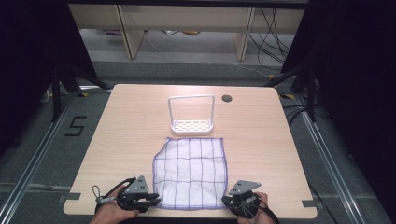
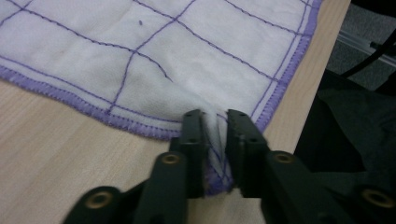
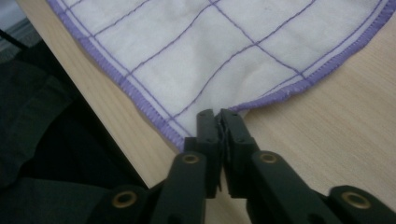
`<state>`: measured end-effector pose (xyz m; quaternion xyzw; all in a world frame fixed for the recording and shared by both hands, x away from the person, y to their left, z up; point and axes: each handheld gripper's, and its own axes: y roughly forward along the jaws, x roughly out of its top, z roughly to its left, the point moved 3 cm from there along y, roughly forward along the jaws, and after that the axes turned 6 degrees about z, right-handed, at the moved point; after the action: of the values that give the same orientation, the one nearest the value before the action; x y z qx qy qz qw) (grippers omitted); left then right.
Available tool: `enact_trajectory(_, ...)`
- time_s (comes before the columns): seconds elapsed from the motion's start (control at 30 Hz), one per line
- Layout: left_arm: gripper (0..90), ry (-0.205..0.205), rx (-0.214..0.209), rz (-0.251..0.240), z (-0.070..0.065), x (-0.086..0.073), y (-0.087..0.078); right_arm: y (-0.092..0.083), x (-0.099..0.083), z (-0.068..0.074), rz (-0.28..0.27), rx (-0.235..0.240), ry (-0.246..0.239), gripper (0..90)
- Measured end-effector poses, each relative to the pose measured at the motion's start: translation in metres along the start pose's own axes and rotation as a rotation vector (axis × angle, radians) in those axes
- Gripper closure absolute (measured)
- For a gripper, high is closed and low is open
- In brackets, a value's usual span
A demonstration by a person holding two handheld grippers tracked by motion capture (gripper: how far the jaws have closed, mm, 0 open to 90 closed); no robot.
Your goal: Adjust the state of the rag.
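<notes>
A white cloth [image 1: 190,172] with a purple grid and purple hem lies flat on the near half of the wooden table [image 1: 121,135]. My left gripper [image 1: 155,199] is at the cloth's near left corner. In the left gripper view its jaws pinch a bunched fold of that cloth [image 2: 140,60], with the left gripper [image 2: 215,116] shut on it. My right gripper [image 1: 229,200] sits at the near right corner. In the right gripper view the right gripper [image 3: 219,114] is shut on the hem of the cloth [image 3: 224,51].
A white rack [image 1: 192,125] with a tall wire hoop handle and a perforated base stands just beyond the cloth's far edge. A dark round grommet [image 1: 226,98] sits in the table's far right. The table's near edge [image 1: 187,215] runs right under both grippers.
</notes>
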<state>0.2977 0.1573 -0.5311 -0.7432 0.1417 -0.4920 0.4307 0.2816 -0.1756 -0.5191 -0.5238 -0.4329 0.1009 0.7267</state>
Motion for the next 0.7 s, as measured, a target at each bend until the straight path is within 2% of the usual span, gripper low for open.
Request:
enact_trajectory(0.07, 59.8, -0.038, 0.020, -0.028, 0.006, 0.002, -0.004, -0.001, 0.002, -0.002, -0.008, 0.006, 0.013, 69.9)
enact_trajectory(0.1, 51.9, -0.064, 0.023, -0.043, 0.007, 0.004, -0.005, -0.003, 0.005, -0.005, -0.041, -0.007, 0.024, 64.2)
enact_trajectory(0.17, 48.8, -0.084, 0.063, -0.081, 0.019, 0.009, -0.011, -0.009, 0.011, -0.010, -0.059, -0.022, 0.046, 58.9)
enact_trajectory(0.2, 47.2, -0.079, 0.078, -0.077, 0.024, 0.011, -0.013, -0.013, 0.016, -0.016, -0.068, -0.036, 0.067, 57.2)
enact_trajectory(0.23, 45.7, -0.101, 0.089, -0.099, 0.028, 0.014, -0.014, -0.015, 0.020, -0.020, -0.076, -0.045, 0.068, 56.7)
enact_trajectory(0.3, 43.8, -0.123, 0.122, -0.108, 0.043, 0.022, -0.017, -0.016, 0.029, -0.032, -0.093, -0.049, 0.074, 55.3)
enact_trajectory(0.33, 42.7, -0.139, 0.135, -0.130, 0.048, 0.027, -0.017, -0.016, 0.034, -0.038, -0.099, -0.048, 0.097, 54.2)
enact_trajectory(0.37, 41.6, -0.127, 0.152, -0.121, 0.056, 0.031, -0.019, -0.015, 0.040, -0.045, -0.099, -0.051, 0.096, 54.0)
enact_trajectory(0.4, 41.0, -0.137, 0.158, -0.121, 0.064, 0.038, -0.019, -0.013, 0.046, -0.052, -0.108, -0.052, 0.085, 53.9)
enact_trajectory(0.47, 39.7, -0.148, 0.190, -0.139, 0.076, 0.048, -0.018, -0.010, 0.057, -0.067, -0.103, -0.059, 0.094, 53.3)
enact_trajectory(0.5, 38.6, -0.149, 0.201, -0.136, 0.079, 0.051, -0.017, -0.008, 0.064, -0.074, -0.099, -0.060, 0.103, 53.2)
enact_trajectory(0.53, 38.0, -0.147, 0.215, -0.127, 0.088, 0.059, -0.014, -0.006, 0.067, -0.077, -0.112, -0.066, 0.111, 52.7)
enact_trajectory(0.57, 37.2, -0.152, 0.234, -0.132, 0.094, 0.063, -0.013, -0.003, 0.075, -0.087, -0.092, -0.075, 0.095, 52.4)
enact_trajectory(0.6, 36.5, -0.158, 0.245, -0.134, 0.098, 0.067, -0.011, 0.001, 0.080, -0.094, -0.108, -0.092, 0.099, 52.3)
enact_trajectory(0.63, 35.9, -0.167, 0.244, -0.139, 0.102, 0.070, -0.009, 0.001, 0.084, -0.097, -0.099, -0.085, 0.115, 52.2)
enact_trajectory(0.7, 34.8, -0.181, 0.253, -0.128, 0.113, 0.078, -0.003, 0.005, 0.097, -0.111, -0.106, -0.102, 0.104, 52.2)
